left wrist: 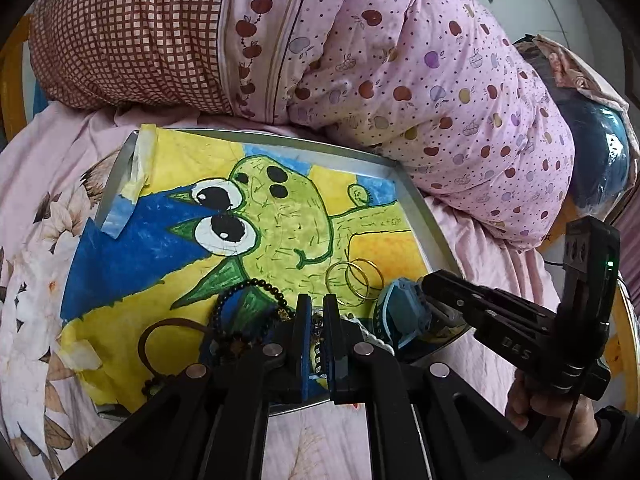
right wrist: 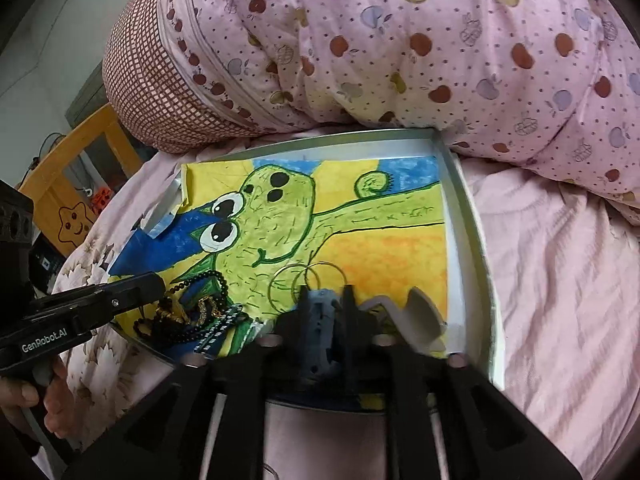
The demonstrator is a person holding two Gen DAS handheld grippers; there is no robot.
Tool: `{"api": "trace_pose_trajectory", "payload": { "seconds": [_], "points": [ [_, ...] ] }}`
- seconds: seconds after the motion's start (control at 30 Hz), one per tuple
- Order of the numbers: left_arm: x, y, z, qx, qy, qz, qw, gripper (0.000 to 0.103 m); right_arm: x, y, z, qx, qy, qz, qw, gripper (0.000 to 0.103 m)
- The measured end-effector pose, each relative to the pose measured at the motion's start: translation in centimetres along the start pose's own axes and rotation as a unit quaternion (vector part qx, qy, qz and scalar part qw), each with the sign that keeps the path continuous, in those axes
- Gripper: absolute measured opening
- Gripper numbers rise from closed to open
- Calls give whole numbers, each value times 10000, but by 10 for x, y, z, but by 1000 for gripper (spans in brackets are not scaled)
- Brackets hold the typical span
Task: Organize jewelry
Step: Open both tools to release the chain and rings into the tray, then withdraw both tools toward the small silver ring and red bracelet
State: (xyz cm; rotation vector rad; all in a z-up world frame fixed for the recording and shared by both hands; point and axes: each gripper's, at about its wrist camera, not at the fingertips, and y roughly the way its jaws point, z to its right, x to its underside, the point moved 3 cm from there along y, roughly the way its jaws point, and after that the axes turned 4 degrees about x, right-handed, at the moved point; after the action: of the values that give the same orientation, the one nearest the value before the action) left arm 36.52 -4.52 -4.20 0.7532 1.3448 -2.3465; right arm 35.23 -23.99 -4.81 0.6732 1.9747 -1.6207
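Your left tool is nipped onto a silver-linked bracelet at the near edge of the metal tray, which sits on the bed; your right tool is clamped on a blue watch. Black beads and gold bangles lie on the frog drawing.

I see a yellow, green and blue cartoon drawing, gold bangles, black beads, pink apple-print quilt.
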Motion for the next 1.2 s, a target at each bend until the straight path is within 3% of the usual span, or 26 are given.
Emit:
{"api": "trace_pose_trajectory", "payload": {
  "seconds": [0.03,0.07,0.23,0.3,0.37,0.4,0.67,0.8,1.0,1.2],
  "points": [
    [0,-1,0,8,-30,-3,10000,6,0,-4,2,11,28,68,10000,42],
    [0,-1,-1,-6,-61,2,10000,8,0,-6,4,19,35,102,9999,44],
    [1,-7,-2,-148,-127,39,9998,29,-2,-21,12,104,41,269,9996,45],
    [2,-12,-2,-219,-150,112,9996,46,-3,-27,14,141,43,336,9993,52],
    [4,-19,-1,-230,-184,242,9993,78,-3,-36,16,145,73,447,9989,63],
    [5,-24,1,-222,-195,324,9990,81,-4,-40,17,137,88,505,9986,65],
    [10,-51,14,-469,-103,642,9968,101,1,-76,19,179,-30,887,9959,84],
    [13,-66,22,-550,-26,764,9956,103,5,-96,20,234,-107,1072,9939,94],
    [24,-89,38,-761,261,866,9930,103,12,-125,21,249,-96,1347,9905,101],
    [37,-111,55,-767,519,931,9913,103,27,-153,23,312,-236,1490,9881,101]
  ]
}}
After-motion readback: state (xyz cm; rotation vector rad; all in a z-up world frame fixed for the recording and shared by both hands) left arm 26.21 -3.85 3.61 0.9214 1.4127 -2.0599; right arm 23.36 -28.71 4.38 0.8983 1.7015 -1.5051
